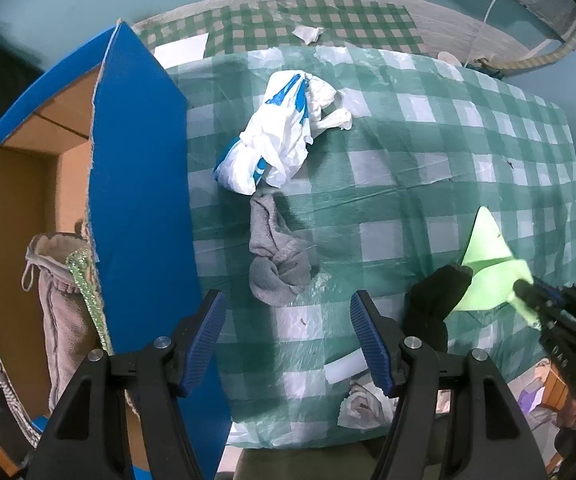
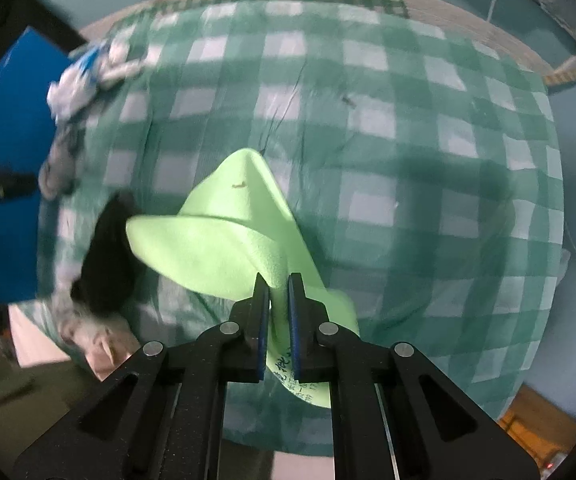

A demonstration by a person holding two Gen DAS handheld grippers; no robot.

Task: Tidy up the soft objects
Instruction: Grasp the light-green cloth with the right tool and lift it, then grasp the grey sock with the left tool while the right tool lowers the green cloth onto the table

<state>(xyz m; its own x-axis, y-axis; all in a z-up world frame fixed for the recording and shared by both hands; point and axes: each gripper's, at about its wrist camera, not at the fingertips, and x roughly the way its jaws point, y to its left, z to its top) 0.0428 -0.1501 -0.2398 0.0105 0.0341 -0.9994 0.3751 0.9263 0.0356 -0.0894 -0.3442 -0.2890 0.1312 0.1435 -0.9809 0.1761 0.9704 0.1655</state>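
My right gripper (image 2: 278, 280) is shut on a light green cloth (image 2: 224, 236) and holds it above the green checked tablecloth (image 2: 407, 160); the cloth also shows in the left wrist view (image 1: 487, 268). A black soft item (image 2: 106, 256) lies just left of it. My left gripper (image 1: 288, 304) is open and empty, hovering near a grey sock (image 1: 276, 260). A white and blue plastic bag (image 1: 280, 136) lies beyond the sock. A blue cardboard box (image 1: 140, 200) stands at the left with a beige fabric item (image 1: 60, 300) inside.
A crumpled white tissue (image 1: 363, 404) lies at the table's near edge, and another (image 1: 307, 33) lies on the far surface. A white sheet (image 1: 182, 46) lies behind the box. A wooden piece (image 2: 535, 420) shows at the lower right.
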